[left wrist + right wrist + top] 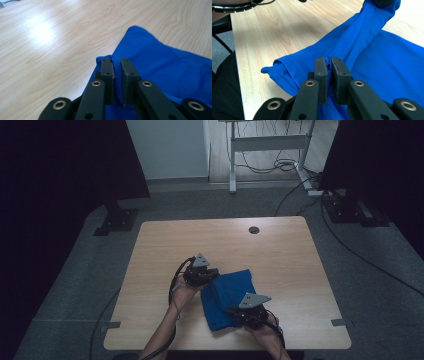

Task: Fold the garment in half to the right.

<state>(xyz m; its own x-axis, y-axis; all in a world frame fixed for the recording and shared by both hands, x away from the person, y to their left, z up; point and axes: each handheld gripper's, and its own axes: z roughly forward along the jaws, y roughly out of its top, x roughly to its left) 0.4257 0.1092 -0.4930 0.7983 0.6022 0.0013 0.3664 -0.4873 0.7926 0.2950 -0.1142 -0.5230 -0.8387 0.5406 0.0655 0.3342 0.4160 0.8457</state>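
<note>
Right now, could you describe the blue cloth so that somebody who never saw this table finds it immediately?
Look at the light wooden table, at its near edge toward the right. A crumpled blue cloth lies there, pinched by the left gripper and the right gripper. It is the one bright blue, soft thing on the pale wood.

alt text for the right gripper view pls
The right gripper pinches a fold of blue cloth between its two black jaws. The cloth lies rumpled on a light wooden table, one part pulled up toward the top edge.
</note>
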